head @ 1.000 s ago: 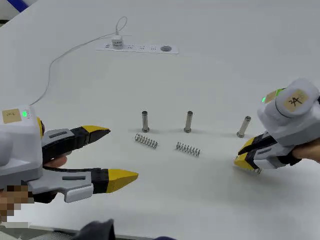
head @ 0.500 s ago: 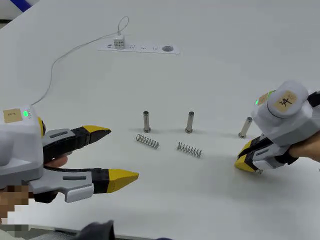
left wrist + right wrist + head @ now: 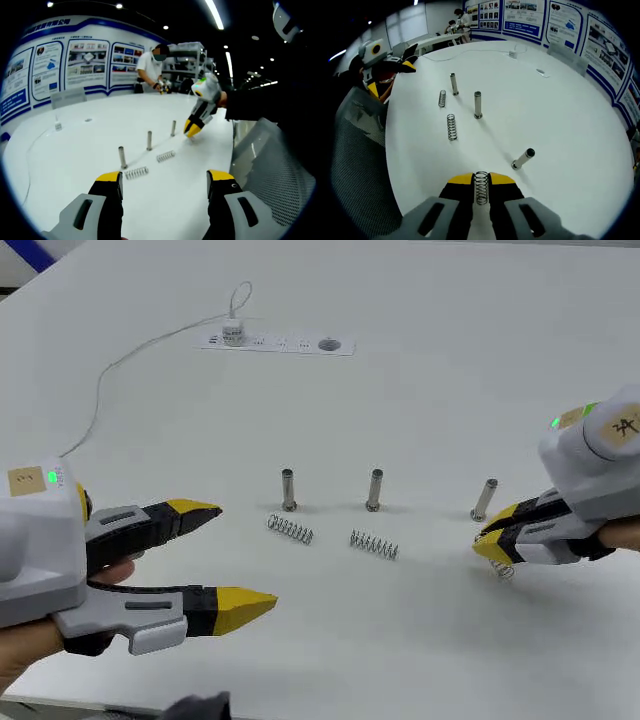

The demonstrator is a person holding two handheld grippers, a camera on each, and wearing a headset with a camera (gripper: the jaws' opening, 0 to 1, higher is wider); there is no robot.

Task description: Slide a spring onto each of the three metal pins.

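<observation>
Your right gripper (image 3: 497, 546), at the right edge of the head view, is clamped on a spring (image 3: 481, 187). Its tips stand nearer the leaning right pin (image 3: 484, 499) than half a second ago. In the right gripper view the spring's long axis runs along the jaws, free end toward the top of frame. Your left gripper (image 3: 240, 552), lower left, remains spread wide and holds nothing. At centre, one loose spring (image 3: 290, 528) lies flat below the upright left pin (image 3: 288, 489), another loose spring (image 3: 374, 544) below the upright middle pin (image 3: 375, 490).
</observation>
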